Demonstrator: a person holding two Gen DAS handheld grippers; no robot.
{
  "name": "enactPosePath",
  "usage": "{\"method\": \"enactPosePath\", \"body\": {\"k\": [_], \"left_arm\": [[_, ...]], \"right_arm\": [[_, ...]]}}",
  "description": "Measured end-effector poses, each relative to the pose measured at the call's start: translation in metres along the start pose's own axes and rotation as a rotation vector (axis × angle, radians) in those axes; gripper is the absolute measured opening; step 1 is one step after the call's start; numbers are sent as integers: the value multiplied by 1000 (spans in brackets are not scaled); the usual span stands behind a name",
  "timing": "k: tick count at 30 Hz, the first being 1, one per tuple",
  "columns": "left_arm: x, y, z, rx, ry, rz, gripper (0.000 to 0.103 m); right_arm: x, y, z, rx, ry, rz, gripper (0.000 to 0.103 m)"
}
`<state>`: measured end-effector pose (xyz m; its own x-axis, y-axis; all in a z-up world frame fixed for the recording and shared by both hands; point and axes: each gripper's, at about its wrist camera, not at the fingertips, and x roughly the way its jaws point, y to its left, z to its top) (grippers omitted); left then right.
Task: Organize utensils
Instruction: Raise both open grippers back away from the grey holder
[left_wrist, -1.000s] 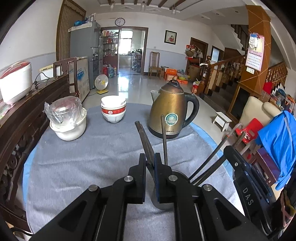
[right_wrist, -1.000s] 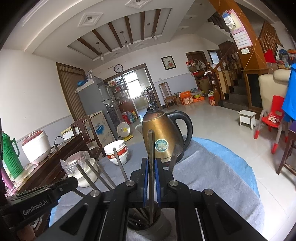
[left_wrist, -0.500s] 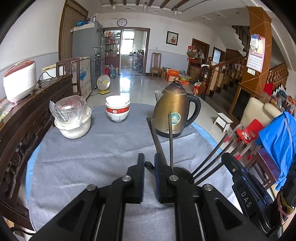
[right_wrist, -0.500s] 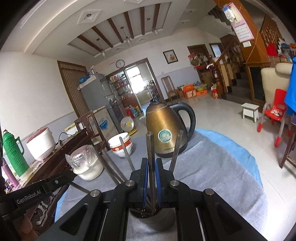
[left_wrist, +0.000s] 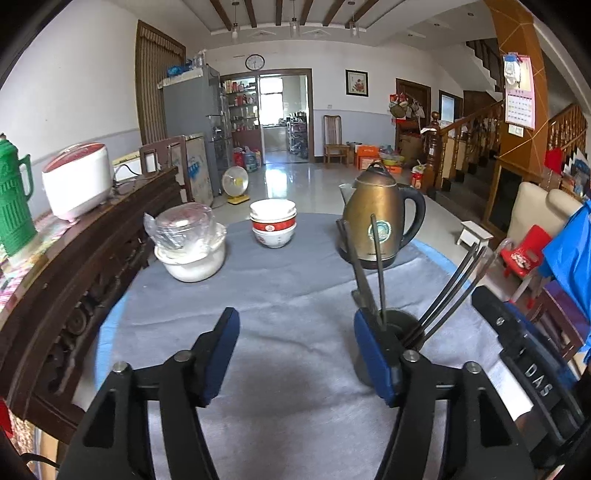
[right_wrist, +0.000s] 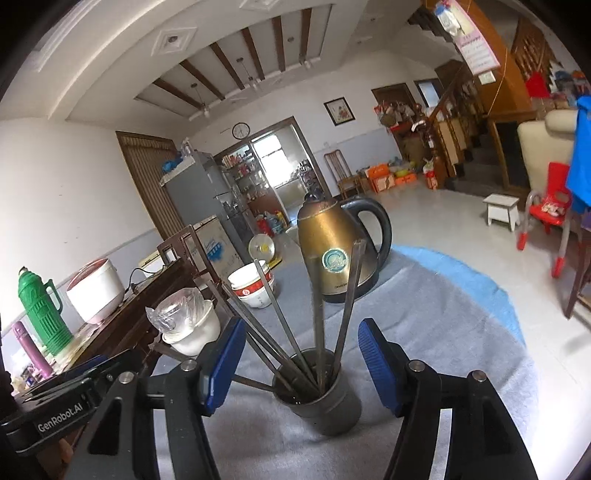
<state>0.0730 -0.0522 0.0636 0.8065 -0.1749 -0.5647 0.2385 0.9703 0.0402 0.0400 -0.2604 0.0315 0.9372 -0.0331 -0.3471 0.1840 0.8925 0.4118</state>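
A dark metal utensil cup (right_wrist: 318, 395) stands on the grey cloth, holding several metal utensils (right_wrist: 317, 325) that fan upward. My right gripper (right_wrist: 301, 365) is open, its blue pads either side of the cup, touching nothing. In the left wrist view the cup (left_wrist: 397, 325) sits just right of my open left gripper (left_wrist: 295, 350), partly hidden behind the right pad (left_wrist: 373, 362); utensil handles (left_wrist: 376, 269) stick up from it. The other gripper's body (left_wrist: 524, 362) shows at right.
A brass kettle (left_wrist: 380, 218) stands behind the cup. Stacked red-and-white bowls (left_wrist: 273, 225) and a white pot with a plastic-wrapped lid (left_wrist: 190, 243) sit farther left. A dark wooden sideboard (left_wrist: 85, 266) borders the table's left edge, holding a rice cooker (left_wrist: 79, 181).
Both grippers have opened and let go of the utensils they held, which now stand in the cup. The left gripper has shifted to the left of the cup.
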Motion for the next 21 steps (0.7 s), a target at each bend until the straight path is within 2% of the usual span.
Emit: {"method": "enactPosePath", "body": {"k": [8,21], "left_arm": [[-21,8,-14,15,-10,60,82],[-45,28,-44,12,32,156,89]], "right_arm": [[-22,7,-2,-18,7,-16,68],[-59,25,-27,-108,85,-34,68]]}}
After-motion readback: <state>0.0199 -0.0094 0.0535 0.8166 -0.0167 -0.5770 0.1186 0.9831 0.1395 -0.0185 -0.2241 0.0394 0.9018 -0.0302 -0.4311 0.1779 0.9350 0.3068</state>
